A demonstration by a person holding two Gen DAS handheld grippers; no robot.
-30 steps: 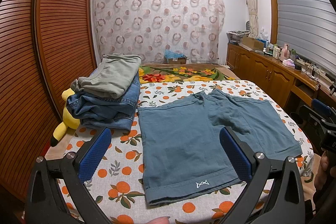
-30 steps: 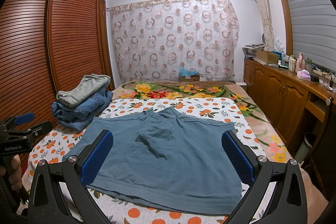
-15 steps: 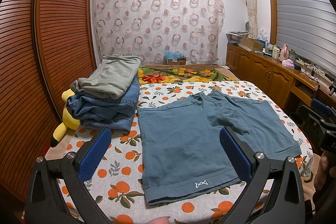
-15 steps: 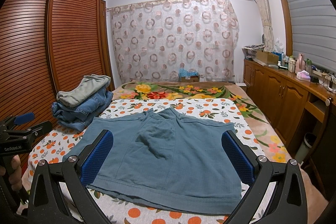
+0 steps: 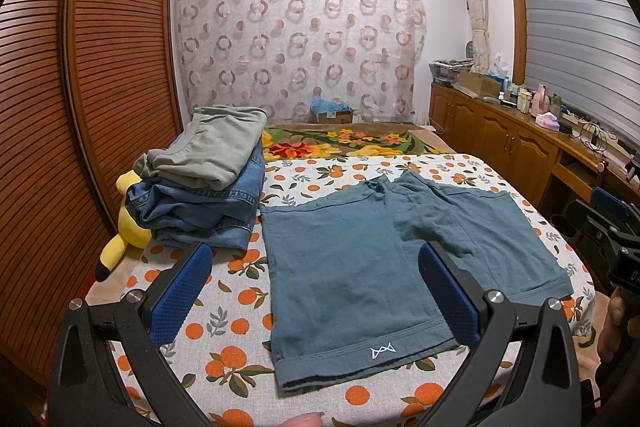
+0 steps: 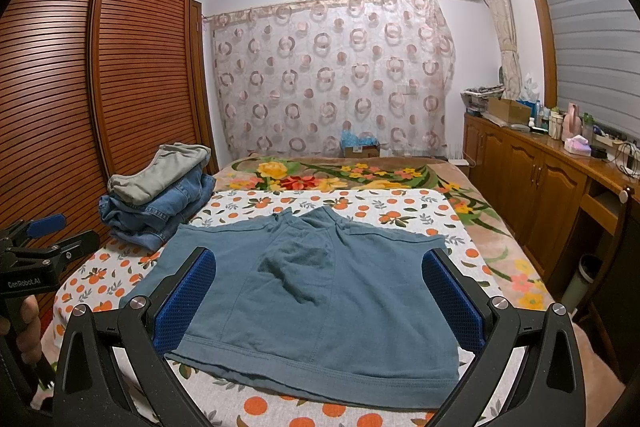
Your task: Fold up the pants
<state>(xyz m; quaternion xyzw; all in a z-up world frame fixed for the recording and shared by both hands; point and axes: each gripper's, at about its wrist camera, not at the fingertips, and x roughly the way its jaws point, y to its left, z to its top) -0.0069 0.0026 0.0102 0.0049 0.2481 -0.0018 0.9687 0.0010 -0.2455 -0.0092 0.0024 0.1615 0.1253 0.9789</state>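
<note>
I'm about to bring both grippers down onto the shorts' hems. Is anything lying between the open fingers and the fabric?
Nothing visible. The blue shorts lie flat on the bedspread, bare below the left gripper and right gripper.

We saw even, soft indoor light and sharp focus in both views. Fisheye distortion bowed the slatted brown wooden wardrobe doors (image 5: 100, 75); black vignetting darkened the corners.
</note>
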